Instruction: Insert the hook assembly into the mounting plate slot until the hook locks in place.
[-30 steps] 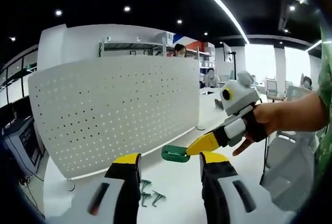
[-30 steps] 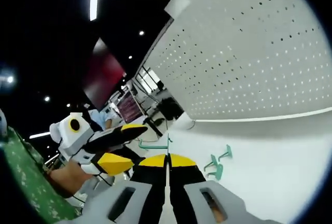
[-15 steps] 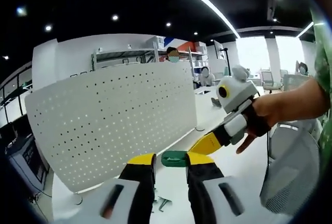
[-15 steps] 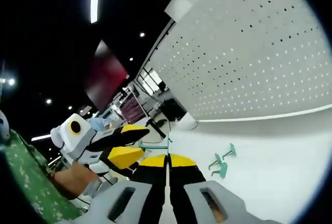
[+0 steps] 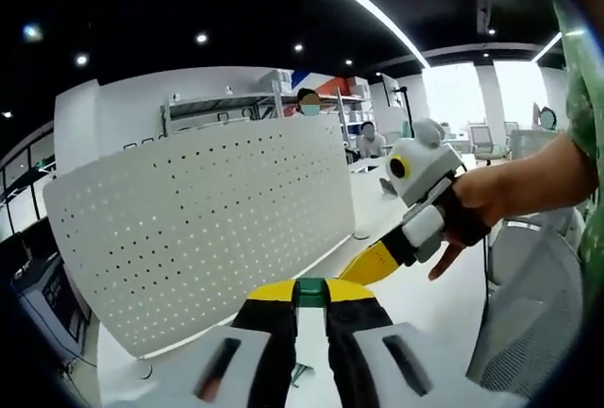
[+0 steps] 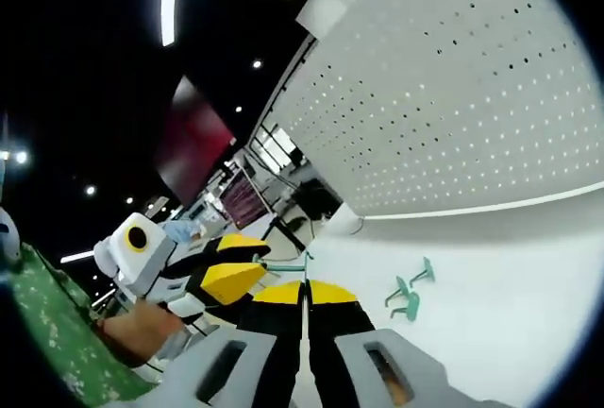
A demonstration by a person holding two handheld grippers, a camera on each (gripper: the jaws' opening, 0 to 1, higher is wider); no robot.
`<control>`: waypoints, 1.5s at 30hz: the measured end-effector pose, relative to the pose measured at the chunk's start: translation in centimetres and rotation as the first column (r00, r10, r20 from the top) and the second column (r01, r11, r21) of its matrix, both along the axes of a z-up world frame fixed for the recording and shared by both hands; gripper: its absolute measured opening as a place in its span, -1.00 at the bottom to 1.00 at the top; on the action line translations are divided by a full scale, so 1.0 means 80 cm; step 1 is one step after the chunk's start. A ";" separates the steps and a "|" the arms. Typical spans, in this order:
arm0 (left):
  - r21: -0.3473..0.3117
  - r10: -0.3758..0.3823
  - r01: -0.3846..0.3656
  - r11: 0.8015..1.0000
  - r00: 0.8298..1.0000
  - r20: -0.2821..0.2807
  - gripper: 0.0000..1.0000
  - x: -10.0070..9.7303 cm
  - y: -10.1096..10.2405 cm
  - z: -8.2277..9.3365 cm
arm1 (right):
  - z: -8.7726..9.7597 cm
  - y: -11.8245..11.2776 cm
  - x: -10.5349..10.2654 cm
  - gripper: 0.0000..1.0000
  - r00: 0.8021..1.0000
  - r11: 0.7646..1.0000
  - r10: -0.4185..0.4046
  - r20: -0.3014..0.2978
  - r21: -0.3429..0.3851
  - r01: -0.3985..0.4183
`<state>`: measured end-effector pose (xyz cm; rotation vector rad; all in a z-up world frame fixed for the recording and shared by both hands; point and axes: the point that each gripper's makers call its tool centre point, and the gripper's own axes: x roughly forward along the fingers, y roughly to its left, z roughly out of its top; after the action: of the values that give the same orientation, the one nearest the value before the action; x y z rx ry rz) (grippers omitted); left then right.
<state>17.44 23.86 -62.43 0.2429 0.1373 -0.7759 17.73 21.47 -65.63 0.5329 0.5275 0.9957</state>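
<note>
The green hook (image 5: 309, 291) sits between the yellow tips of my left gripper (image 5: 310, 293), which is shut on it. My right gripper (image 5: 370, 263) comes in from the right in a person's hand, and its yellow tip meets the same hook. In the right gripper view my right gripper (image 6: 304, 287) has its jaws pressed together, and the thin green hook (image 6: 284, 265) sticks out leftward into the left gripper's yellow fingers (image 6: 229, 279). The white perforated mounting plate (image 5: 203, 214) stands upright behind on the table, and it also rises large in the right gripper view (image 6: 453, 106).
Spare green hooks (image 6: 409, 296) lie on the white table (image 6: 491, 304) below the plate. A grey mesh chair (image 5: 528, 323) stands at the right. People sit at shelves and desks far behind the plate (image 5: 311, 104).
My left gripper's jaws have closed from wide apart onto the green hook held out by the right gripper. Both views shifted slightly as the hands came together.
</note>
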 end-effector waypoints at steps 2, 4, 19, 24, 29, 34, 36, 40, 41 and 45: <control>0.000 -0.001 0.001 1.000 1.000 -0.003 -0.79 -0.001 -0.001 0.000 | -0.001 0.000 -0.001 -1.00 1.000 1.000 0.001 -0.013 0.003 -0.001; 0.006 -0.003 0.003 1.000 1.000 -0.006 -0.80 -0.002 -0.001 -0.001 | -0.002 0.000 -0.001 -1.00 1.000 1.000 0.002 -0.014 0.000 -0.002; -0.032 -0.007 0.005 0.999 0.999 -0.042 -0.82 -0.005 -0.006 0.001 | -0.002 -0.002 -0.007 -1.00 1.000 1.000 0.009 -0.018 -0.015 -0.009; -0.047 -0.003 0.000 0.999 0.998 -0.059 -0.82 -0.004 -0.005 0.001 | 0.001 -0.005 -0.007 -1.00 1.000 1.000 -0.003 0.011 -0.026 0.003; -0.048 -0.005 0.002 0.999 0.998 -0.066 -0.83 -0.003 -0.007 0.000 | 0.000 -0.005 -0.007 -0.99 0.999 0.998 -0.006 0.046 -0.060 0.009; -0.053 -0.002 -0.002 0.999 0.997 -0.077 -0.83 -0.002 -0.007 -0.001 | 0.004 -0.005 -0.007 -0.93 0.997 0.997 -0.008 0.070 -0.070 0.013; -0.056 -0.002 -0.003 0.998 0.997 -0.082 -0.83 -0.001 -0.008 -0.001 | 0.002 -0.005 -0.007 -0.93 0.995 0.995 -0.003 0.095 -0.101 0.013; -0.055 0.002 -0.008 0.998 0.996 -0.092 -0.83 0.000 -0.008 -0.003 | 0.002 -0.005 -0.007 -0.90 0.992 0.991 0.002 0.130 -0.137 0.016; -0.058 0.003 -0.008 0.998 0.996 -0.093 -0.83 0.000 -0.008 -0.003 | 0.001 -0.005 -0.007 -0.90 0.990 0.989 0.004 0.141 -0.149 0.018; -0.057 0.002 -0.008 0.998 0.995 -0.099 -0.83 0.001 -0.008 -0.004 | 0.002 -0.004 -0.007 -0.90 0.982 0.980 0.012 0.187 -0.199 0.026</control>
<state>17.49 23.20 -62.74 0.1499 0.2088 -0.7858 17.16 21.13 -65.50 0.2573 0.4508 0.9623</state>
